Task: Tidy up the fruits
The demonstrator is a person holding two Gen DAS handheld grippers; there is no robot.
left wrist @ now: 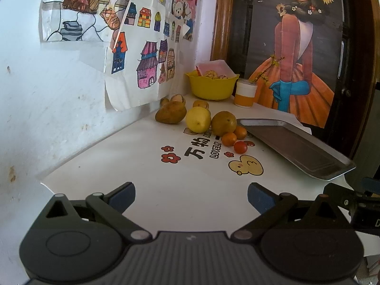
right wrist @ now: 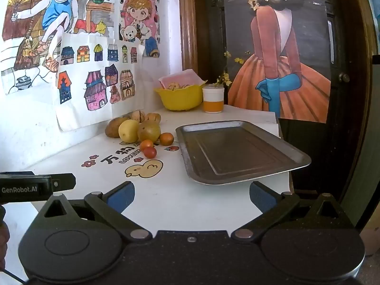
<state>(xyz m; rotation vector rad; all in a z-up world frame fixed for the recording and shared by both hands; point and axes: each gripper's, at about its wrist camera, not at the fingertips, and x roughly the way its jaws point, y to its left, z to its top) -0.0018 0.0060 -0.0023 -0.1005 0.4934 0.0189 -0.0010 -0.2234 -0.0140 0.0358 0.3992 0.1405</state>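
A cluster of produce lies on the white table: a potato, a yellow lemon, a brownish pear, two small oranges, a cherry tomato and walnuts. The same pile shows in the right wrist view, with the lemon and tomato. An empty metal tray sits to the right of the fruit. My left gripper is open, well short of the fruit. My right gripper is open too, just before the tray's near edge.
A yellow bowl with nuts and a pink paper stands at the back beside a white-and-orange cup. Drawings hang on the left wall. A dark door with a poster is behind the table.
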